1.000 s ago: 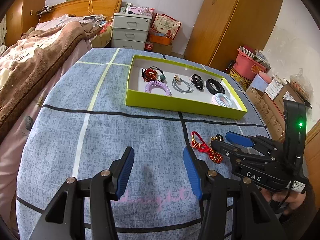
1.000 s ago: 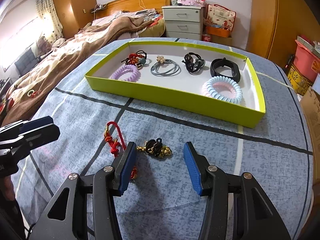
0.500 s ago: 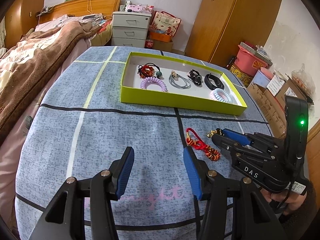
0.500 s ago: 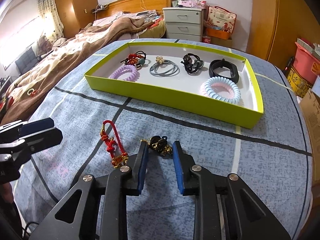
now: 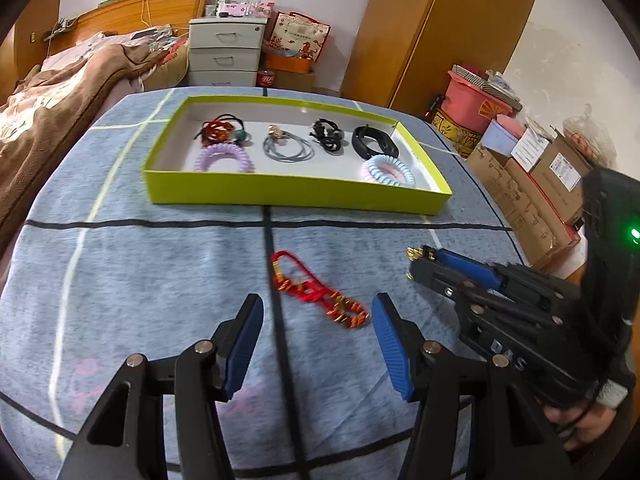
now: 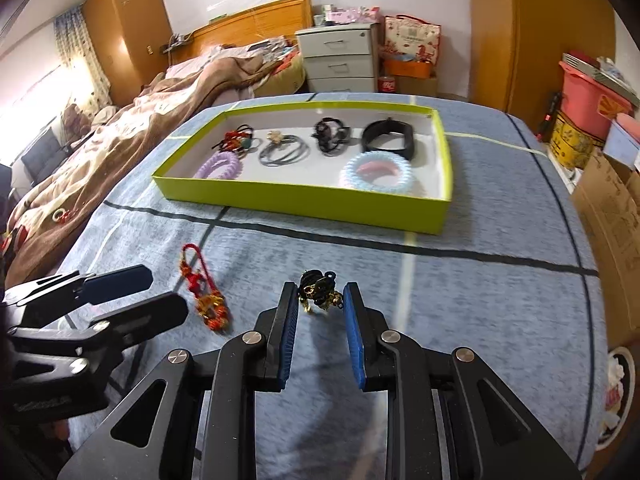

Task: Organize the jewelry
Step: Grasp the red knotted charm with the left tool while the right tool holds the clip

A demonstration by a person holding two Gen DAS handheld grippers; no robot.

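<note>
- Step in hand, as I judge it: picking the two loose pieces off the tabletop [image 5: 120, 280] to add them to the tray [image 5: 280, 196]; the right gripper [image 6: 320, 300] has its piece and the left gripper [image 5: 316, 320] is lining up on the other.
- The right gripper's jaws have just been closing and now stand narrow, pinching the black-and-gold charm [image 6: 320, 290] between the blue pads, low centre of the right wrist view. In the left wrist view the same gripper enters from the right edge with a gold bit poking out of its tip.
- The left gripper's jaws have just been opening and stand fully wide, with nothing in them.
- The red cord bracelet [image 5: 316, 292] lies flat on the tabletop, centre of the left wrist view, just ahead of the left gripper. Its gold-beaded end sits near the right pad; the red loop runs away to the upper left. It is not yet between the pads.
- The tray sits in the upper middle of both views, well apart from both loose pieces, already holding hair ties and bands in a row, with bare floor toward its right end.
- Next move, probably: the right gripper carries the charm up to a bare spot in the tray and lets go low, so it does not bounce. The left gripper needs to come forward and down over the bracelet's thick knotted middle before closing, since the thin cord could slip out.
</note>
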